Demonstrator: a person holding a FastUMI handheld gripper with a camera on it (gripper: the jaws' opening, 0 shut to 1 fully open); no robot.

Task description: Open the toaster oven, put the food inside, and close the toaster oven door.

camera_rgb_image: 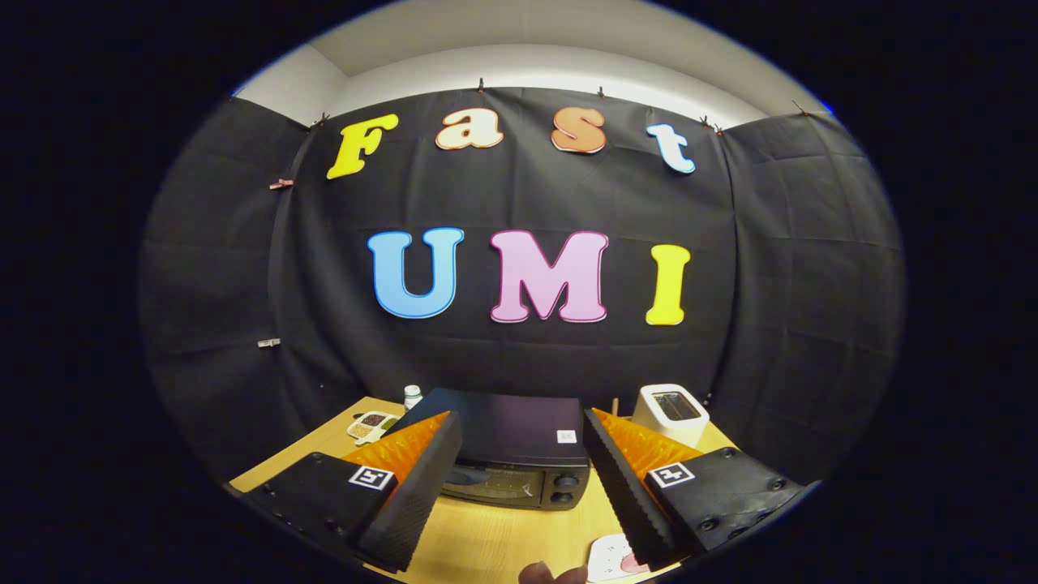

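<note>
Black toaster oven dead ahead of us on the wooden table, door shut, knobs down its right side. So we're at step one, nothing opened yet, by our read. Our gripper is spread wide, fingers well apart w/ nothing between them; the oven sits beyond the tips and shows thru the gap.

Food: a small white plate w/ something pinkish on it lies on the table close under our right finger, near side of the oven. Can't tell what the food is, too little of it shows. A bit of a hand peeks in just beside the plate.

Pose: we're held up above table level, fingers pointing fwd and tipped down a little toward the oven's top and front, approx centred on it.

Next move, as we judge it: drop lower, close in on the door's top edge, hook or pinch the handle and swing it down. Handle itself is hard to make out from here, so we'd need a better line first.

Also around: a white toaster behind right, a small bottle and a little tray behind left.
</note>
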